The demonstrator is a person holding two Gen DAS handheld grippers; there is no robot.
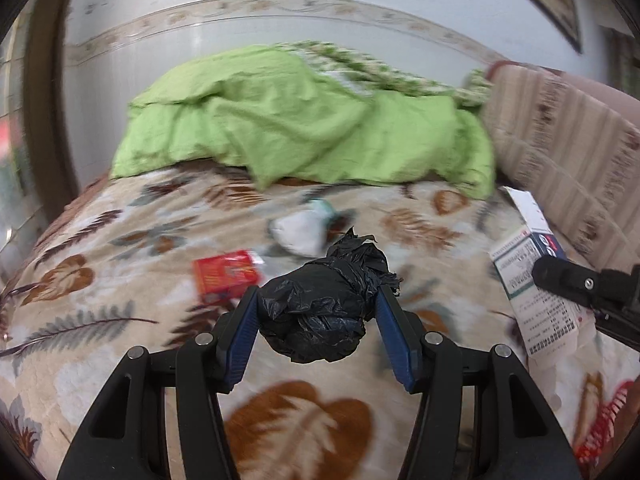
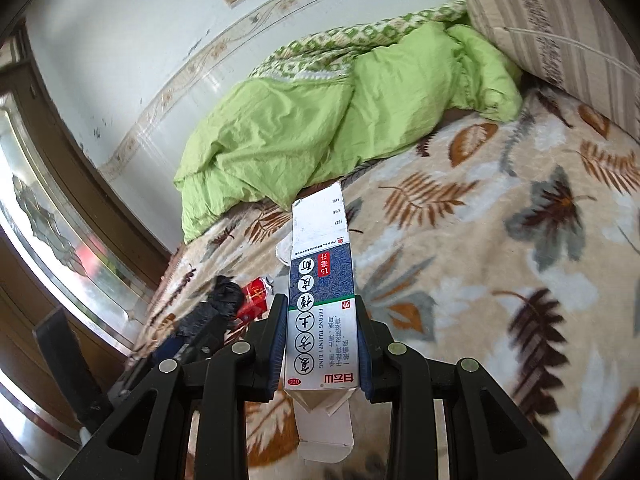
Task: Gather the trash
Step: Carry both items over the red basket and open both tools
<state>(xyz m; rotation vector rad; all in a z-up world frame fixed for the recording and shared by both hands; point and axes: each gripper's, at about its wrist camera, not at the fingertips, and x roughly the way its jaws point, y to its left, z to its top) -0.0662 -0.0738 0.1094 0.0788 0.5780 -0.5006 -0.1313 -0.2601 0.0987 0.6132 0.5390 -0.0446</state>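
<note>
My left gripper [image 1: 318,296] is shut on a crumpled black plastic bag [image 1: 326,304] and holds it above the leaf-patterned bed blanket [image 1: 120,240]. My right gripper [image 2: 322,304] is shut on a blue-and-white medicine box [image 2: 320,280] with open flaps; the box also shows at the right of the left wrist view [image 1: 528,256]. A red packet [image 1: 226,274] and a crumpled white tissue [image 1: 300,228] lie on the blanket beyond the bag. In the right wrist view the red packet [image 2: 254,298] and the black bag [image 2: 224,298] show to the left.
A rumpled green quilt [image 1: 304,120] lies at the far side of the bed against the wall. A striped pillow [image 1: 560,140] stands at the right. A wooden-framed glass door [image 2: 48,216] is at the left.
</note>
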